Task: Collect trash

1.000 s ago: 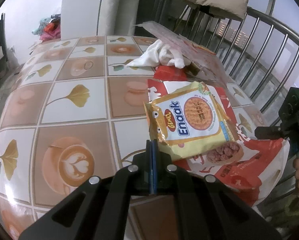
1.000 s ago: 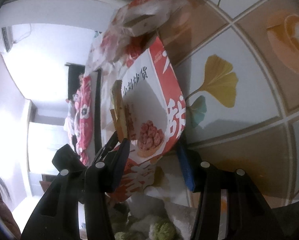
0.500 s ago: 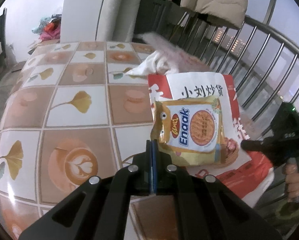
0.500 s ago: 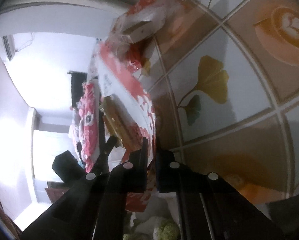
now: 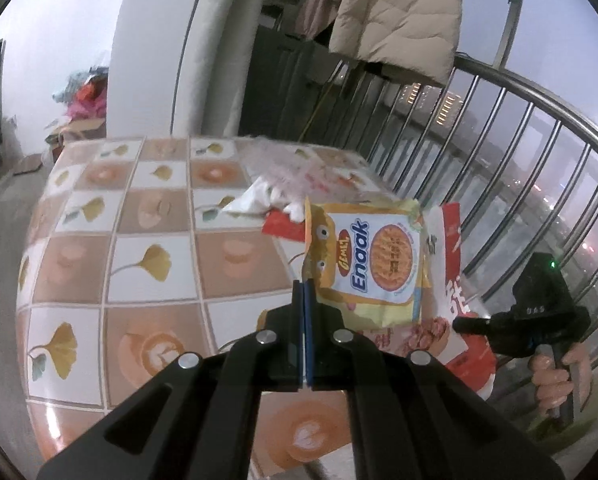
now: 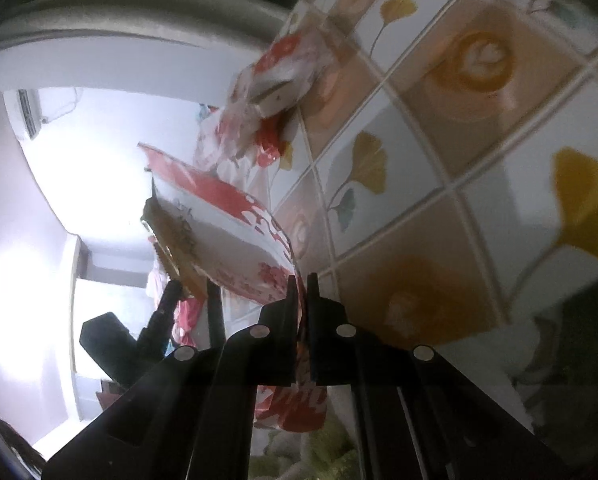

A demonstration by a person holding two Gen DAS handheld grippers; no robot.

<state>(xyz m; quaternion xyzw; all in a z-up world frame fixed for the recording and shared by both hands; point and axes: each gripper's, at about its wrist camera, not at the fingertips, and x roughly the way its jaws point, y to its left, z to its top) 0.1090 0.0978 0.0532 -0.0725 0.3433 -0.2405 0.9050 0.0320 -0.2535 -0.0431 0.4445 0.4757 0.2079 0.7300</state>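
We have the left tongs [image 5: 303, 292] pressed together on the lower left corner of the yellow snack wrapper [image 5: 373, 266], which hangs clear of the tabletop [image 5: 151, 240] at about two o'clock from the tips. The right tongs [image 6: 302, 284] are pinched on the edge of the red-and-white bag [image 6: 235, 236]; in the left view that bag [image 5: 447, 280] stands just behind the wrapper, with the right-hand tool [image 5: 535, 312] and the hand [image 5: 555, 376] gripping it at four o'clock.

By our reading the task is partway along: one piece of trash is lifted and the bag is held up beside it, but the wrapper is not yet inside. Left on the tabletop, at about twelve o'clock from the wrapper, are a crumpled white tissue [image 5: 259, 198], a thin printed plastic bag [image 5: 299, 164] and a small red packet [image 5: 285, 226]; these we judge are yet to be gathered.

The wrapper reads "Enaak" in blue, with "GEMEZ" in a small red oval beside it. The bag carries large Chinese characters in red, too cut off here for us to read.
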